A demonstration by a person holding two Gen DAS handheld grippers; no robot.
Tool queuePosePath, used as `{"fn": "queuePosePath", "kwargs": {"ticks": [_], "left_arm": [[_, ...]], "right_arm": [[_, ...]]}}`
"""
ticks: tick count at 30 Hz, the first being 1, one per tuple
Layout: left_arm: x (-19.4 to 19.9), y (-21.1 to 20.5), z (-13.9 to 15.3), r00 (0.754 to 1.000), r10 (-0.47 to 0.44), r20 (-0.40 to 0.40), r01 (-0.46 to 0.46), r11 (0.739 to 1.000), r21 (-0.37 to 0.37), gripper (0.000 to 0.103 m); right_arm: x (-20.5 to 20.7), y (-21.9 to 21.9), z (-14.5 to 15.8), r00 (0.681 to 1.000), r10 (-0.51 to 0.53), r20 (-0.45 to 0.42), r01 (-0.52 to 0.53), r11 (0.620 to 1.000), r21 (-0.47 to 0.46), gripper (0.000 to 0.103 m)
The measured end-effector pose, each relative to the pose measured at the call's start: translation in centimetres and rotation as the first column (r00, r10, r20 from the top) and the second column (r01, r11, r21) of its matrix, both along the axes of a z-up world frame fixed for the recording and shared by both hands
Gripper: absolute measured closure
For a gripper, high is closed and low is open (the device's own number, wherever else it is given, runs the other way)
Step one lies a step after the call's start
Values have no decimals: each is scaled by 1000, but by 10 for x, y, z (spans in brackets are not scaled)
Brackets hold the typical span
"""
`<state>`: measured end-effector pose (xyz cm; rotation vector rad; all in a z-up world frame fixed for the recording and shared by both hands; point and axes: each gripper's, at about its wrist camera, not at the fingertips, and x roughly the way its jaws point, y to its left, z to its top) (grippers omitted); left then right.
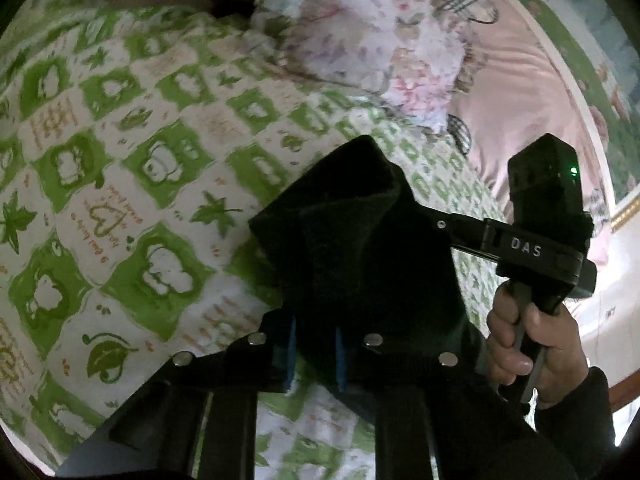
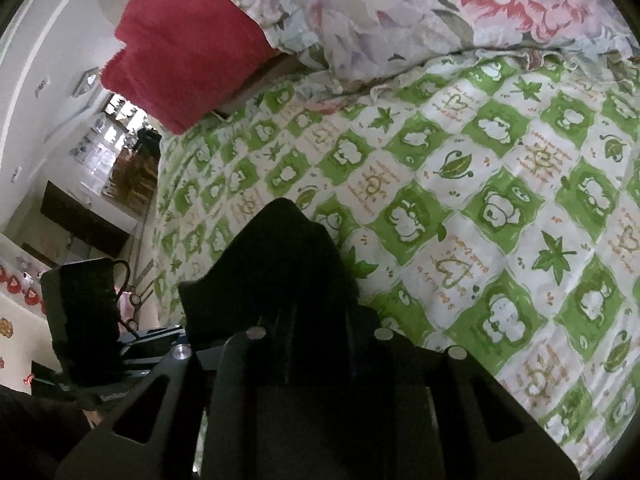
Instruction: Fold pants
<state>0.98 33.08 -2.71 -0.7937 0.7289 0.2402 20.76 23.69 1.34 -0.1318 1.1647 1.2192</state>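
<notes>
The green-patterned bed (image 2: pixel 460 208) lies bare ahead and to the right, open for passing. At its far edge a floral quilt (image 2: pixel 400 12) and red blanket (image 2: pixel 180 48) are heaped. Black pants (image 1: pixel 348 248) bunch directly ahead of the left tool (image 1: pixel 316 356).

Soft daylight, motion-blurred prints, heavy fisheye warping, dark vignetted corners

Black gripper frame (image 1: pixel 316 360), silver screws, blue-edged jaws; bare hand (image 1: pixel 536 344), dark sleeve (image 1: pixel 576 420)
</notes>
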Motion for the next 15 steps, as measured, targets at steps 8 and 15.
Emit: {"fn": "queuePosePath", "kwargs": {"ticks": [8, 15], "left_arm": [[-7, -22, 43, 995, -48, 86, 46, 999, 25, 91], [-8, -58, 81, 975, -147, 167, 137, 988, 71, 91]], "right_arm": [[-10, -30, 36, 1000, -27, 13, 25, 994, 107, 83], [-29, -82, 73, 995, -79, 57, 65, 974, 218, 83]]}}
